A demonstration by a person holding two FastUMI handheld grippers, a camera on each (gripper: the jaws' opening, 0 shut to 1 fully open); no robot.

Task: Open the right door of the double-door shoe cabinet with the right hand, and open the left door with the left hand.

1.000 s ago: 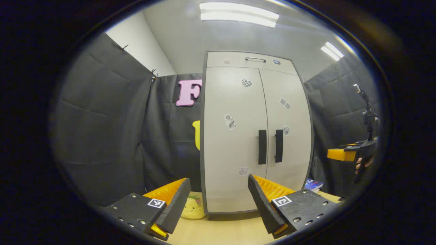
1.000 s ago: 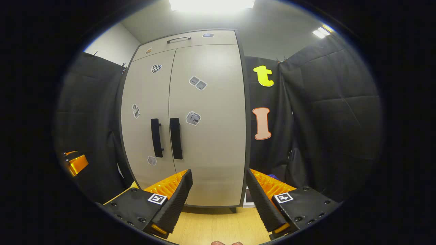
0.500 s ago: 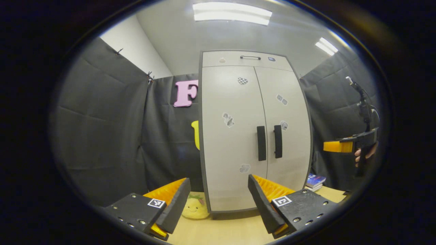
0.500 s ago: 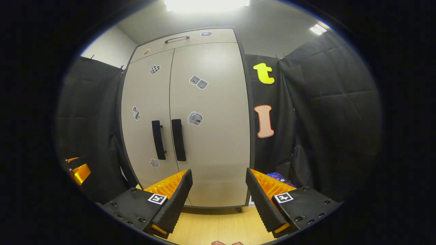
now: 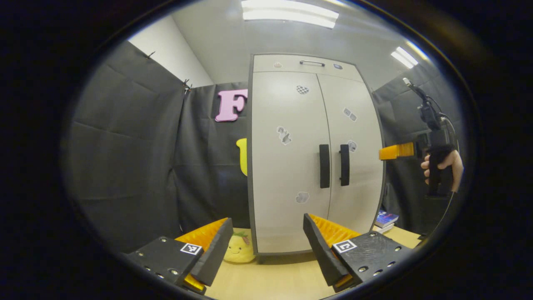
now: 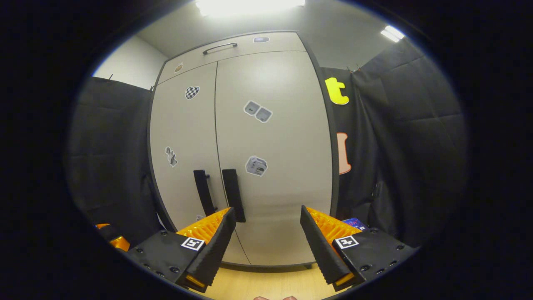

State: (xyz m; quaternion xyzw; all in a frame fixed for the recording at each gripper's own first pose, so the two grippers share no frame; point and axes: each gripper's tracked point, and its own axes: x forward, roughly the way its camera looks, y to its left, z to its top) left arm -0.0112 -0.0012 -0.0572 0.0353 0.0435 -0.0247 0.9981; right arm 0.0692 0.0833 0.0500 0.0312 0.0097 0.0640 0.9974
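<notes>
Left gripper: nearest in the left gripper view, fingers spread wide apart with nothing between them, held off from the cabinet above the wooden floor.
Right gripper: nearest in the right gripper view, fingers likewise wide apart and holding nothing; its left finger's tip overlaps the lower end of the right door's handle in the picture, though whether it touches is hard to tell from this angle. In the left gripper view it appears at the right, its orange finger pointing at the cabinet's right edge at about handle height, a hand wrapped round its grip.
Plush toy: yellow, with a smiling face, on the floor at the cabinet's left foot.
Books: a small stack on the floor at the cabinet's right side.
Shoe cabinet: tall, pale grey, upright against the black cloth wall, with a narrow panel across the top carrying a slim handle.
Right door: closed, flush with the left one; black vertical handle near the centre seam.
Left door: closed; its black handle just beside the right door's.
Stickers: several small ones scattered on both doors.
</notes>
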